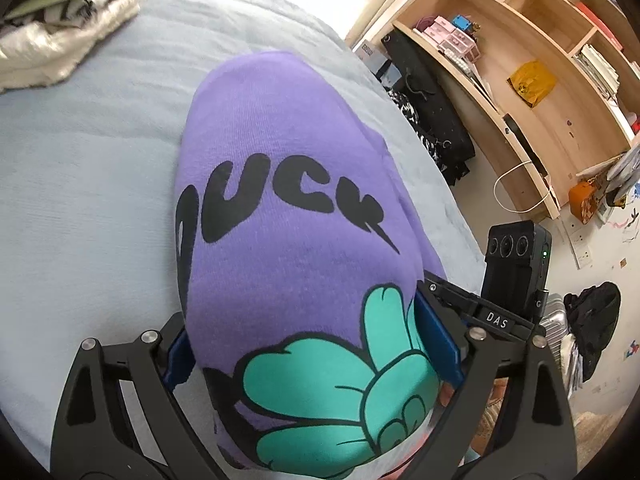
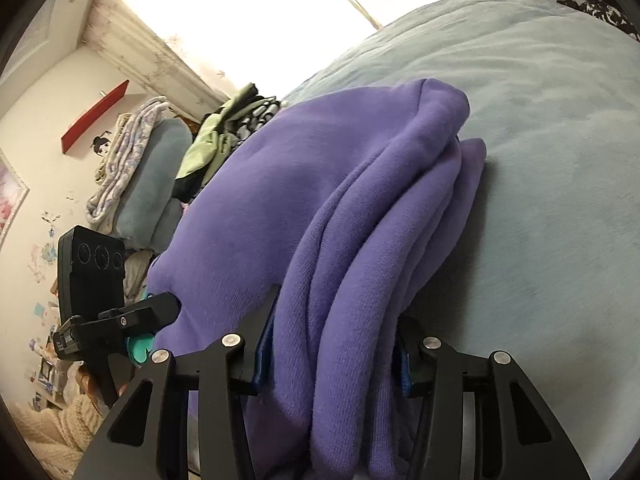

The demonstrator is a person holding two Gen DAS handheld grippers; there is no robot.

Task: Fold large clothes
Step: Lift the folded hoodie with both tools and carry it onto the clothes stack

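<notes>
Purple, thick and already doubled over, the sweatshirt hangs just above the pale blue bed, the left gripper and right gripper each clenching an end, likely for stacking.

Sweatshirt: folded bundle on the bed, running from 6 o'clock toward 12 in the left wrist view.
Left gripper: at 6 o'clock, one finger each side of the bundle's near end.
Right gripper: straddling the bundle's layered edge.
Clothes pile: on the bed at 10 o'clock, apart from the bundle.
Shelf unit: beyond the bed, 2 o'clock.
</notes>
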